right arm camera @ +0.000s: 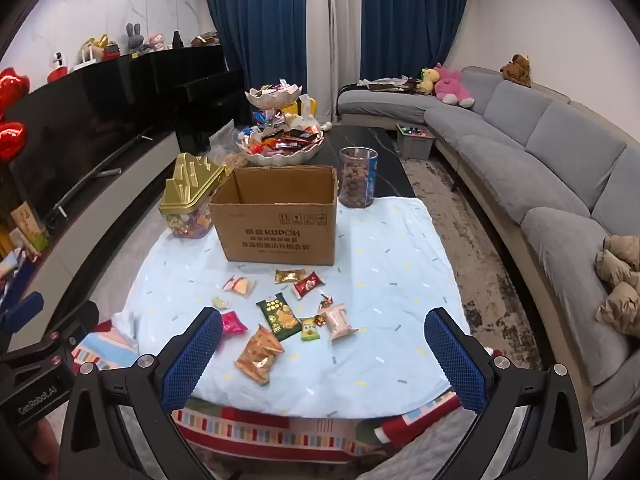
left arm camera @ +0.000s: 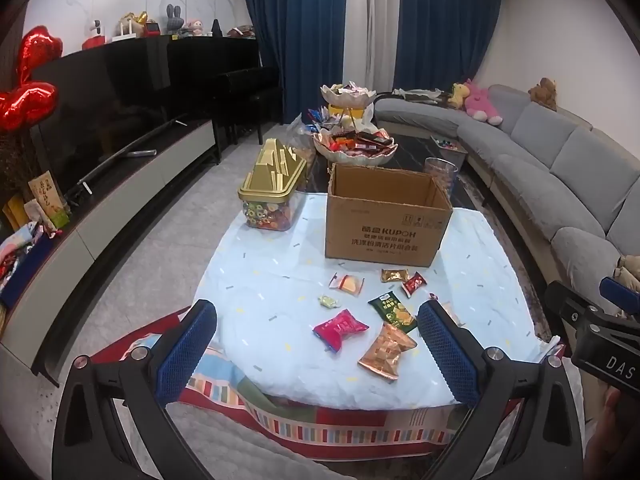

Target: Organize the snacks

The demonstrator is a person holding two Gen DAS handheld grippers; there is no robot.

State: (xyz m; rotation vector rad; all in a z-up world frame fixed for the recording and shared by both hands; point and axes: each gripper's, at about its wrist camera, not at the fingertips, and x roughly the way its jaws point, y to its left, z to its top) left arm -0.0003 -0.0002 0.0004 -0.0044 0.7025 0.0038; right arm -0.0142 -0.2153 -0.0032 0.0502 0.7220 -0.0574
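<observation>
2 grippers hover over the table's near edge, the left gripper (left arm camera: 318,354) and right gripper (right arm camera: 323,354) both spread wide, grasping nothing. scattered snack packets (right arm camera: 280,316) lie on the pale blue cloth (right arm camera: 392,280), just before the open cardboard box (right arm camera: 278,216).

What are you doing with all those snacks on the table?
A person holds two grippers over the table, tidying snacks. Both the left gripper and right gripper are open and hold nothing. Small snack packets, like the green packet and the orange packet, lie loose on the blue cloth. Behind them the cardboard box stands open; no snacks show in the part of its inside that is visible. Nothing has been picked up yet.
</observation>
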